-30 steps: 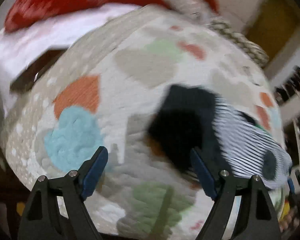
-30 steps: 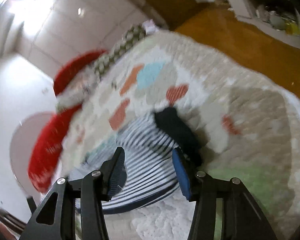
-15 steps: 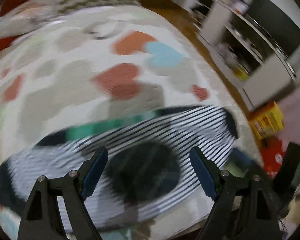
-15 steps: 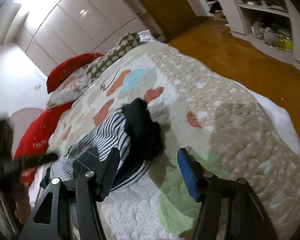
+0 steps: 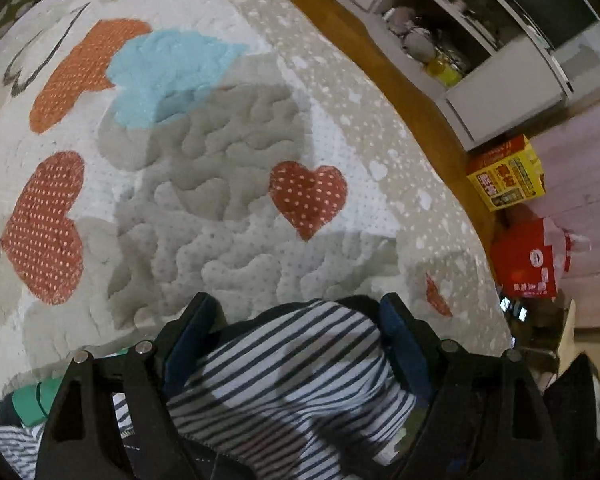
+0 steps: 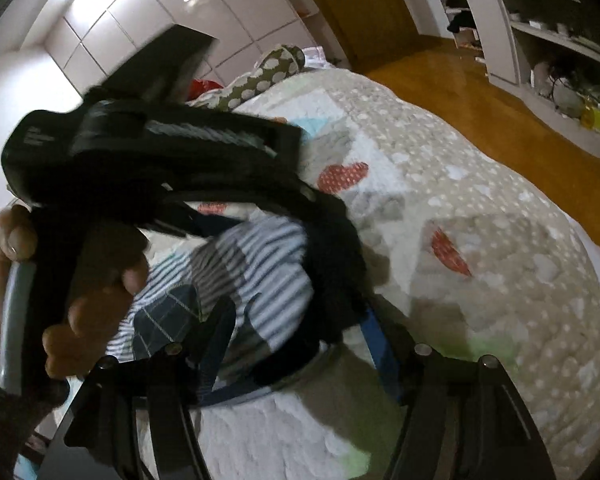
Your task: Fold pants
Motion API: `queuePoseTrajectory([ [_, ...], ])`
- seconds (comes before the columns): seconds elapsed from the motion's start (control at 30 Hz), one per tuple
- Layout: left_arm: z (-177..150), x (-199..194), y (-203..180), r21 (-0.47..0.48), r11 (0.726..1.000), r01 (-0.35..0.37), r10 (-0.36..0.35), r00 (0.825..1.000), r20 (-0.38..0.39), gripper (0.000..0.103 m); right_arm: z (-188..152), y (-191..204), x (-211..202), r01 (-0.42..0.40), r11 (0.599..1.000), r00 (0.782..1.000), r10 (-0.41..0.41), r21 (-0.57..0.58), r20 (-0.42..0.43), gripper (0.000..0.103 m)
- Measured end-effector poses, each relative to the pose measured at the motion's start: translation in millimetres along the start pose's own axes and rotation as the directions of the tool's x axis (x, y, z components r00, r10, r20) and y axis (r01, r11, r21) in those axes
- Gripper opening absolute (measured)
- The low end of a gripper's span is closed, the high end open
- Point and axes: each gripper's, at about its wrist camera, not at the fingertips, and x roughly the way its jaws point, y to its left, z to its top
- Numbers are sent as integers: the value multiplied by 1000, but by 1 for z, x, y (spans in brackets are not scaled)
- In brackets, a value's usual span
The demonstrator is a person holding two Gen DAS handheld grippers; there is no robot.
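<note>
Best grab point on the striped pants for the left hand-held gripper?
Grip the bunched top edge of the pants, coming straight down over it. That rounded hump already sits between the open fingers of the left hand-held gripper, raised off the quilt, so closing should pinch it.

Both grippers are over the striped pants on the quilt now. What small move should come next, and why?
Probably close the left gripper on the navy-and-white striped pants: its jaws stand open with bunched fabric between them, and the heart-patterned quilt ahead offers room to spread them.
</note>
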Motion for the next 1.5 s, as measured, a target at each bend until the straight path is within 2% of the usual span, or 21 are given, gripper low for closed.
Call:
queuePoseTrajectory([
  [0.03, -2, -4, -1, 19, 1000, 5, -6, 1000, 13, 60, 1, 1, 3, -6, 1000, 1000, 6, -8, -2, 35],
  [0.07, -4, -8, -2, 26, 1000, 8, -9, 1000, 24, 46, 3, 2, 8, -15, 1000, 1000, 15, -6, -19, 24],
  [0.1, -6, -15, -1, 27, 1000, 14, -15, 999, 35, 31, 5, 0, 11, -36, 999, 999, 36, 17, -26, 24],
  [0.2, -16, -37, 9, 4, 1000, 29, -29, 994, 104, 24, 12, 4, 6, -74, 997, 997, 74, 32, -9, 21],
  [0.3, -34, -61, 28, -54, 997, 60, -49, 982, 184, 24, 17, 23, 2, -84, 996, 996, 84, -29, 0, 21],
  [0.47, -83, -100, 75, -169, 980, 104, -45, 946, 321, 26, 18, 68, 3, -125, 982, 992, 124, -145, -15, 21],
  [0.5, -93, -104, 86, -199, 973, 114, -40, 939, 342, 29, 16, 78, 5, -134, 976, 991, 133, -169, -22, 21],
  [0.6, -131, -113, 126, -305, 932, 195, -64, 918, 391, 47, 5, 106, 14, -182, 954, 983, 168, -237, -79, 26],
  [0.63, -150, -116, 143, -346, 903, 252, -92, 904, 418, 56, 0, 115, 19, -214, 944, 975, 192, -251, -110, 36],
  [0.67, -162, -119, 151, -375, 884, 279, -99, 896, 433, 59, -7, 124, 25, -257, 931, 963, 226, -258, -146, 48],
  [0.77, -212, -130, 174, -465, 813, 349, -86, 863, 498, 66, -22, 139, 35, -344, 903, 929, 288, -255, -233, 51],
  [0.83, -247, -141, 185, -522, 778, 350, -24, 847, 531, 70, -33, 149, 32, -367, 886, 918, 295, -285, -266, 51],
  [0.9, -280, -152, 193, -578, 754, 310, 76, 834, 546, 70, -37, 153, 22, -347, 876, 927, 267, -335, -264, 51],
  [0.97, -304, -157, 200, -626, 732, 267, 157, 829, 537, 70, -34, 149, 9, -306, 886, 945, 239, -349, -222, 51],
  [1.1, -331, -168, 211, -674, 693, 256, 226, 811, 540, 70, -11, 138, -2, -178, 932, 981, 143, -315, -131, 50],
  [1.17, -339, -175, 215, -690, 684, 236, 279, 789, 547, 70, 0, 139, 2, -143, 945, 986, 109, -295, -128, 35],
  [1.23, -344, -180, 218, -715, 668, 208, 333, 775, 537, 70, 8, 144, 14, -143, 952, 983, 106, -269, -151, 32],
  [1.3, -354, -181, 226, -730, 654, 198, 354, 773, 527, 70, 8, 153, 35, -147, 956, 977, 99, -256, -190, 31],
  [1.4, -368, -169, 242, -768, 608, 199, 367, 788, 495, 70, -4, 159, 64, -125, 959, 963, 56, -256, -262, 31],
  [1.47, -373, -152, 253, -793, 575, 201, 358, 810, 464, 70, -13, 157, 85, -84, 961, 951, -1, -262, -309, 31],
  [1.5, -375, -142, 259, -800, 563, 208, 338, 825, 452, 69, -15, 157, 84, -80, 961, 955, -2, -265, -298, 31],
])
